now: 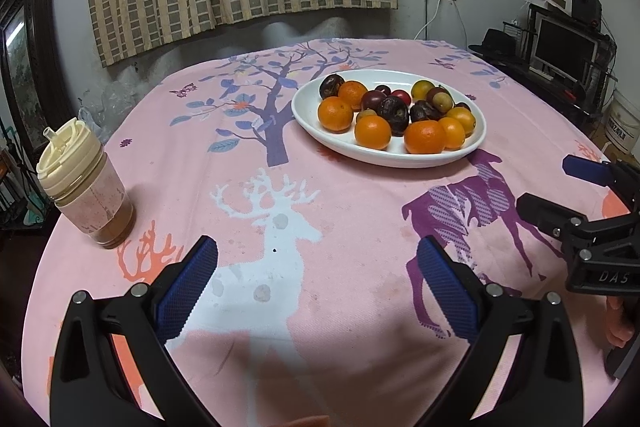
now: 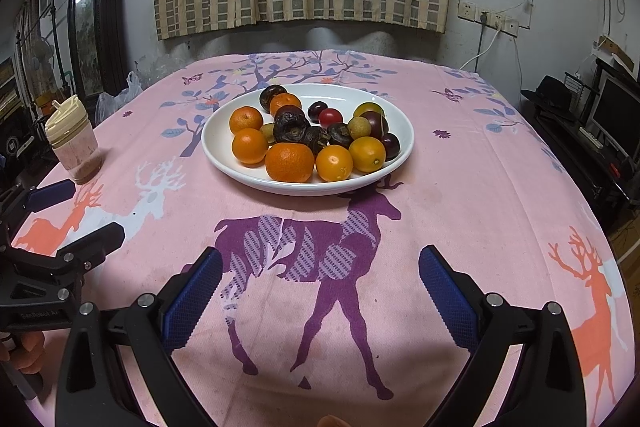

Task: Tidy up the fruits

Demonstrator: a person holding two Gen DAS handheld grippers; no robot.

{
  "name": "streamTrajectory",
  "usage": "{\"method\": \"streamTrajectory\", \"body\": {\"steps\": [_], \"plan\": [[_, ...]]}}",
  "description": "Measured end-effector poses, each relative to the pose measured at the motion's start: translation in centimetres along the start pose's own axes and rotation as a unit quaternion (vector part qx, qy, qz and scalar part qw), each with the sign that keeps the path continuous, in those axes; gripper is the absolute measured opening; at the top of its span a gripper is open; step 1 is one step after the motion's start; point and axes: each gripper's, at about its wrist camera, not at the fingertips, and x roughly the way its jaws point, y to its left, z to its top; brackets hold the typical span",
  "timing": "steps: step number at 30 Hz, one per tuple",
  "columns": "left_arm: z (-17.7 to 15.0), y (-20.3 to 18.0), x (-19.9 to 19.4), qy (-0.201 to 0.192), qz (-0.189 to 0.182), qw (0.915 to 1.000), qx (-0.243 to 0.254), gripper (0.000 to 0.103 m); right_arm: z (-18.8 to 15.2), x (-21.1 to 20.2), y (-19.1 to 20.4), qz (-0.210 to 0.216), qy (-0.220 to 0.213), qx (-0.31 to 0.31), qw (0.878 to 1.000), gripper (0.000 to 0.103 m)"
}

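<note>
Ahead of both grippers, a white oval plate (image 2: 248, 169) of mixed fruit sits near the middle of a pink deer-print tablecloth (image 2: 460, 195). Its long axis runs left to right. The right gripper (image 2: 320, 291) faces it almost squarely and looks nearer; the left gripper (image 1: 316, 287) has it ahead and to its right. Both grippers are spread wide and empty, well short of the plate. Roughly seven orange citrus fruits (image 2: 289, 163), about five wrinkled dark fruits (image 2: 292, 129) and some small round plum-like ones (image 2: 332, 117) are piled together. One lidded cup (image 1: 86, 183) stands at far left.
</note>
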Motion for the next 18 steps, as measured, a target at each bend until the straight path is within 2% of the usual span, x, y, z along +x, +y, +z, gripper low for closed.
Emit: {"method": "streamTrajectory", "body": {"steps": [12,18], "plan": [[0.06,-0.08,-0.28,-0.011,0.002,0.9999,0.003,0.098,0.04,0.0,0.03,0.0,-0.001,0.0,1.0,0.099],[0.1,0.0,0.01,0.003,0.005,1.0,0.001,0.098,0.05,0.04,0.07,0.0,0.0,-0.001,1.0,0.099]]}}
